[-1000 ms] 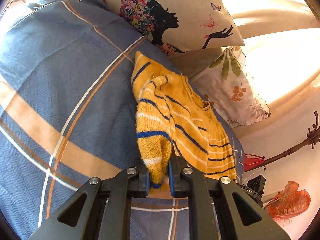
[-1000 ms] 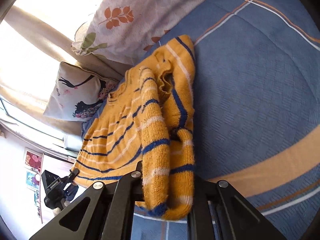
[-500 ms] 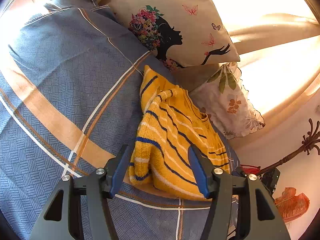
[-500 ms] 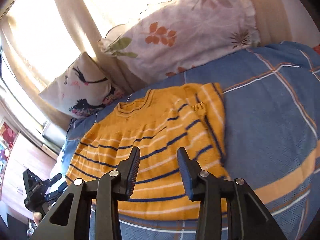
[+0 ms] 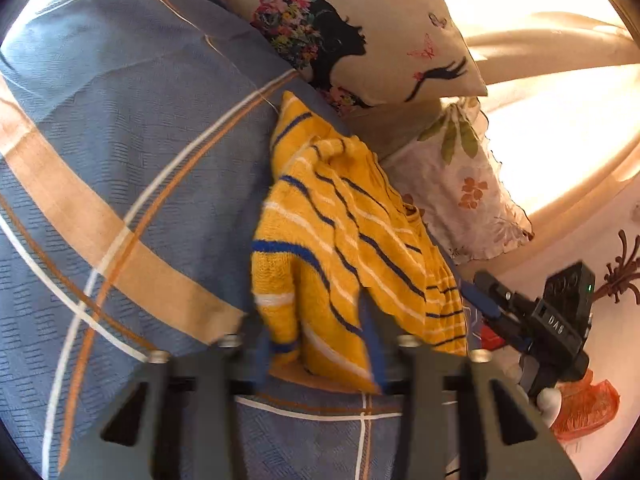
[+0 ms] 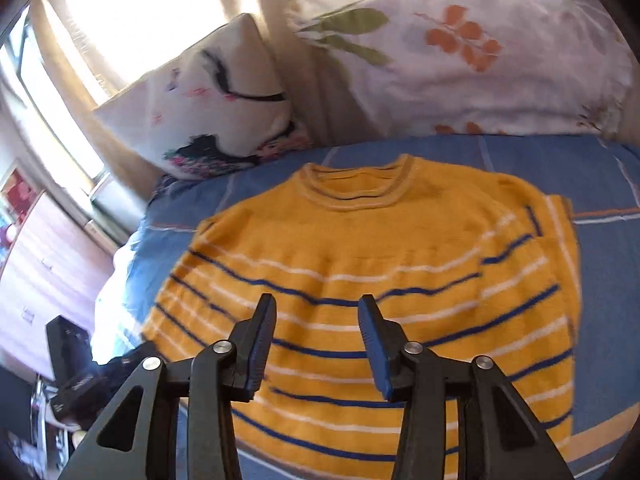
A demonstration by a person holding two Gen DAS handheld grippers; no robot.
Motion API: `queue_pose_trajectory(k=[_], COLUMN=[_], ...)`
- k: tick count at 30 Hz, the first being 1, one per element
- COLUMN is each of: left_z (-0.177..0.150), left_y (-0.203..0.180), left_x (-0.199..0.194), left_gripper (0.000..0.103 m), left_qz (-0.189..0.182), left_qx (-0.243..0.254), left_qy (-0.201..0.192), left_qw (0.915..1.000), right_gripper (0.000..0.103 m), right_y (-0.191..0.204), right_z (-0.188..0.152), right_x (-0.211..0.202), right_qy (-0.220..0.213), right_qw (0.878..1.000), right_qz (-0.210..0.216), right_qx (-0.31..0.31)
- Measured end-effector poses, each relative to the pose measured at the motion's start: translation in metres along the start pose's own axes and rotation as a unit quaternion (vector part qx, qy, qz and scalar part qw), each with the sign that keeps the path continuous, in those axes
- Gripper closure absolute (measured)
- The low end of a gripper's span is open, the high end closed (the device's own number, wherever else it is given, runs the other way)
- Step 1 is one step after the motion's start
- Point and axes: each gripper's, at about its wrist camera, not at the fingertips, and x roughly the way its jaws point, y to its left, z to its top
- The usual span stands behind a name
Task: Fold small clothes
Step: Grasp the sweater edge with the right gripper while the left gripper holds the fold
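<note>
A small yellow knit sweater (image 6: 360, 248) with blue and white stripes lies on the blue plaid bedspread (image 6: 600, 168), neck toward the pillows, one sleeve folded in over its right side. My right gripper (image 6: 318, 340) is open and empty, hovering over the sweater's lower middle. In the left wrist view the sweater (image 5: 340, 232) lies with its folded sleeve cuff nearest. My left gripper (image 5: 320, 344) is open, its blurred jaws standing either side of the sleeve cuff and hem. The right gripper also shows in the left wrist view (image 5: 532, 320).
Two pillows stand at the head of the bed: one with a woman's silhouette (image 5: 352, 28) and a floral one (image 6: 460, 56). Bright curtains (image 6: 160, 20) behind. The bedspread (image 5: 120, 140) stretches to the left. The bed edge and a wooden dresser (image 6: 40, 264) lie left.
Both grippers let go of the sleeves and opened. The right one swung up over the sweater's front; the sleeve it held now lies folded on the body. The left one moved slightly closer.
</note>
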Motion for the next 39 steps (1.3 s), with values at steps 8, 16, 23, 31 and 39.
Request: queue_pose_trajectory(k=[8,16,23,31,39], left_z=[-0.010,-0.017,-0.032,-0.044,-0.042], left_y=[-0.005,-0.017,-0.031,-0.054,-0.085], left_x=[-0.006,-0.011,-0.042,-0.087,-0.053], left_gripper=[0.089,0.089,0.089,0.086,0.073], left_qz=[0.012,0.035,0.045,0.052,0.040], left_qx=[0.004,0.027,0.054,0.068,0.085], left_qy=[-0.021,-0.039,-0.057,-0.094,-0.062], left_qw=[0.9997,0.9983,0.9959,0.9918,0.9937], right_gripper=[0.047,0.040,0.067,0.090,0.092], right_y=[0.112,0.184,0.205,0.174,0.001], right_z=[0.026,0.017,-0.010,-0.003,0.036], right_x=[0.113,0.191,0.200,0.136,-0.008], right_qy=[0.150,0.249,0.237,0.127,0.006], right_qw=[0.982,0.947,0.902,0.943,0.997], right_qz=[0.074,-0.045,-0.153,-0.115,-0.062], right_qx=[-0.092,-0.199,-0.327,-0.284,-0.042])
